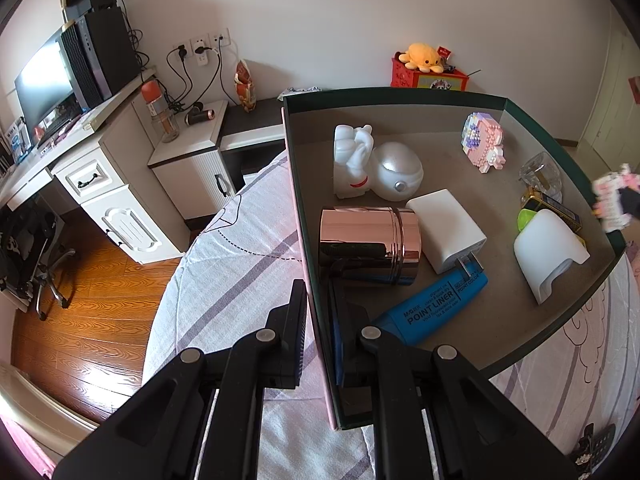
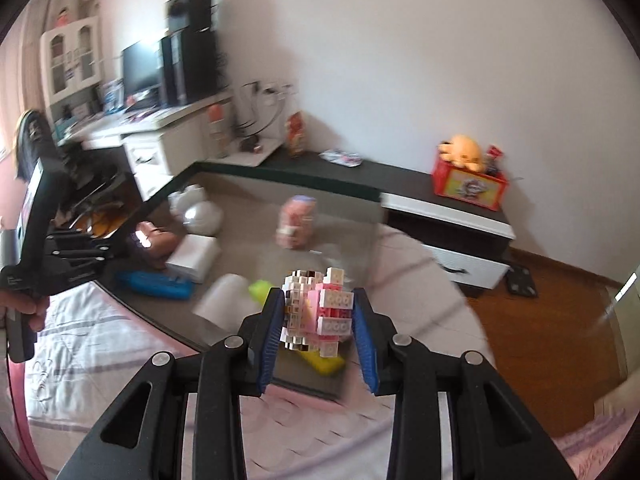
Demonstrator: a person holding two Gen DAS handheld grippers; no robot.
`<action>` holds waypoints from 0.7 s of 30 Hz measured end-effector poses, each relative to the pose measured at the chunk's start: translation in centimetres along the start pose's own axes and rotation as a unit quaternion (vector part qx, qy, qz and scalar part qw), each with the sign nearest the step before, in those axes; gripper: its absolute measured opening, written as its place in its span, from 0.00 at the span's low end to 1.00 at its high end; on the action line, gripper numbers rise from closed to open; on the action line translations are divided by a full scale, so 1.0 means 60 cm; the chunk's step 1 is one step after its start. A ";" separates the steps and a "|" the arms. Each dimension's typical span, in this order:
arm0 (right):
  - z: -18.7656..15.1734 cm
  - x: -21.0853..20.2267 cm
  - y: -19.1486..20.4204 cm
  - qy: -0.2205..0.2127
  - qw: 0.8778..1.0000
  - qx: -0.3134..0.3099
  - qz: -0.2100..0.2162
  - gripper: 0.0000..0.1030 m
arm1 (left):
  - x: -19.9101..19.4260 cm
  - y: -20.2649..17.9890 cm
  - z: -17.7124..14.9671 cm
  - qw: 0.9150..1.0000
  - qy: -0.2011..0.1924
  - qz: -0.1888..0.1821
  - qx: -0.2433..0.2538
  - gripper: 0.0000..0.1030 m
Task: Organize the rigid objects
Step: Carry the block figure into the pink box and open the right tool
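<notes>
A shallow dark green box [image 1: 392, 94] lies on the bed and holds several rigid objects: a rose-gold tin [image 1: 370, 236], a white charger [image 1: 446, 230], a blue marker [image 1: 434, 306], a white figurine [image 1: 352, 162] and a pink brick figure [image 1: 482, 140]. My left gripper [image 1: 318, 320] is shut on the box's left wall [image 1: 300, 184]. My right gripper [image 2: 320, 320] is shut on a second pink and white brick figure [image 2: 316, 310], held above the box's near right corner. That figure shows blurred at the right edge of the left wrist view [image 1: 614, 198].
The box rests on a pink and white striped bedspread [image 1: 224, 248]. A white desk with a monitor [image 1: 48, 76] stands at the left. A low dark cabinet [image 2: 440, 196] with a red toy box [image 2: 470, 184] runs along the wall. Wooden floor [image 1: 92, 296] lies beside the bed.
</notes>
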State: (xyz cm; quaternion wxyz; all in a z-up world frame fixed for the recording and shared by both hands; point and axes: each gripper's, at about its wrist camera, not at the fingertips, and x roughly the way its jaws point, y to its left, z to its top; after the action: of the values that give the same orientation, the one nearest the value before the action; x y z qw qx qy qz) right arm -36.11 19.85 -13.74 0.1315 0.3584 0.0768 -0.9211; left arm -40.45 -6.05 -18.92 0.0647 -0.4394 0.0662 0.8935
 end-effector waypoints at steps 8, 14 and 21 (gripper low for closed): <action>0.022 0.079 0.025 0.032 0.999 -0.009 0.005 0.34 | 0.003 0.007 -0.002 1.000 0.001 -0.013 -0.007 0.11; 0.020 0.094 0.025 0.036 0.999 -0.008 0.000 0.35 | 0.003 0.005 -0.003 1.000 -0.001 -0.013 -0.007 0.11; 0.026 0.071 0.021 0.015 1.000 -0.008 -0.017 0.55 | 0.002 0.008 -0.002 1.000 0.000 -0.012 -0.008 0.11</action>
State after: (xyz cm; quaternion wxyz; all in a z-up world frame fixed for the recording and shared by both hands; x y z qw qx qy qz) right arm -39.74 17.46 -15.57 0.1176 0.3702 0.0918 -0.9169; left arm -40.52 -6.56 -19.06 0.0719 -0.4404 0.0541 0.8933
